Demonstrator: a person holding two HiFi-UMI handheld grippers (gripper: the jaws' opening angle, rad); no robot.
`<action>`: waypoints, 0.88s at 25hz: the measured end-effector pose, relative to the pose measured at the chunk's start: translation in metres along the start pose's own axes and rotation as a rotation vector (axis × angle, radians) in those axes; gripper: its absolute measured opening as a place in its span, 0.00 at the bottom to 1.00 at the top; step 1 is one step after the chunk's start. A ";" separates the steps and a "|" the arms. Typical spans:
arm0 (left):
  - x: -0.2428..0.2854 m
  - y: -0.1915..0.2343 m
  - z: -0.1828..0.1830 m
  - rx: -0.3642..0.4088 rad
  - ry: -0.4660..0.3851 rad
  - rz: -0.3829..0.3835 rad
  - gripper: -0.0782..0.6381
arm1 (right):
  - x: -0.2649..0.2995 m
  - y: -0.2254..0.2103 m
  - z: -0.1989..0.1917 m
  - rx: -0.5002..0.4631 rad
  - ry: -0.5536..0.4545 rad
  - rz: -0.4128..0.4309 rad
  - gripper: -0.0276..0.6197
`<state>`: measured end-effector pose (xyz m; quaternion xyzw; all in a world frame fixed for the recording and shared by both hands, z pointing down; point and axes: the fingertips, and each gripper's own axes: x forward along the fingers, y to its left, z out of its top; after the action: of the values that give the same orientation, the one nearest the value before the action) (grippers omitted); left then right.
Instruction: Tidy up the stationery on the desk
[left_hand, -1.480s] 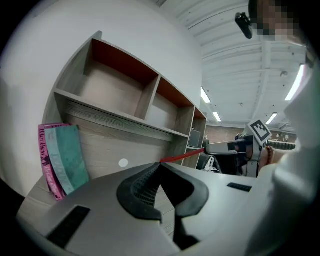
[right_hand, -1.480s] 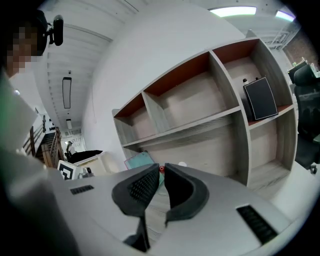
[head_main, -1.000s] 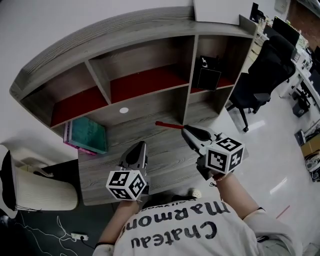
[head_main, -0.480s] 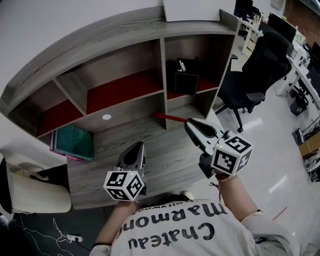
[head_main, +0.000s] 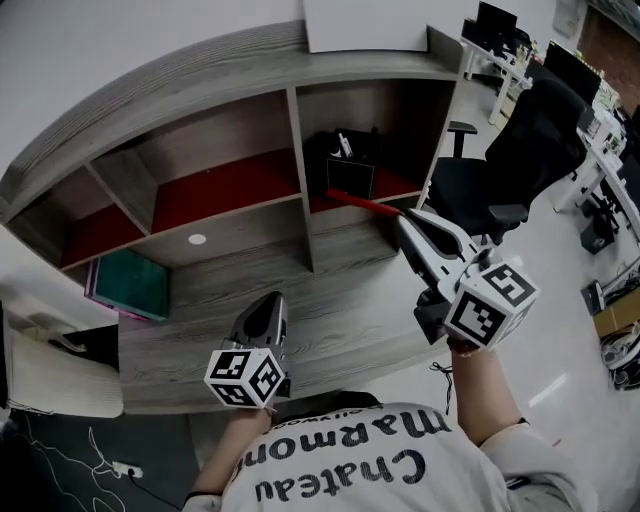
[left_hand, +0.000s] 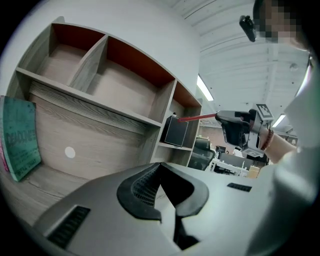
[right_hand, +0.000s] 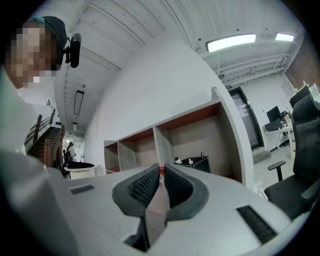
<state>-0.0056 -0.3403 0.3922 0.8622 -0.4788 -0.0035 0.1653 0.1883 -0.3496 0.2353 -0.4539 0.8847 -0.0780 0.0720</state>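
My right gripper (head_main: 407, 224) is shut on a red pen (head_main: 362, 204), held in the air in front of the right shelf compartment. The pen's tip points left toward a black pen holder (head_main: 343, 171) that stands in that compartment with items sticking out of it. In the right gripper view the red pen (right_hand: 161, 169) shows end-on between the jaws, with the black pen holder (right_hand: 196, 162) beyond. My left gripper (head_main: 262, 318) hovers low over the desk (head_main: 330, 300), shut with nothing in it. The left gripper view shows the pen holder (left_hand: 176, 131) and the red pen (left_hand: 196, 118).
A teal book (head_main: 128, 283) leans at the desk's left end over a pink one. The grey shelf unit (head_main: 200, 120) has several red-backed compartments. A white board (head_main: 365, 22) lies on top. A black office chair (head_main: 500, 170) stands to the right.
My right gripper has lifted the red pen up and toward the right shelf compartment, nearer the black pen holder. The left gripper has stayed over the desk.
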 end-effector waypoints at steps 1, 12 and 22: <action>0.001 -0.001 0.000 -0.004 -0.008 0.010 0.13 | -0.001 -0.005 0.007 -0.019 -0.009 -0.001 0.11; 0.003 -0.005 0.005 -0.009 -0.038 0.082 0.13 | 0.010 -0.049 0.053 -0.122 -0.057 -0.021 0.11; -0.006 -0.003 0.013 0.016 -0.059 0.130 0.13 | 0.048 -0.065 0.036 -0.187 0.077 -0.005 0.11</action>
<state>-0.0088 -0.3376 0.3786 0.8300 -0.5386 -0.0141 0.1442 0.2193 -0.4283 0.2111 -0.4577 0.8890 -0.0127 -0.0051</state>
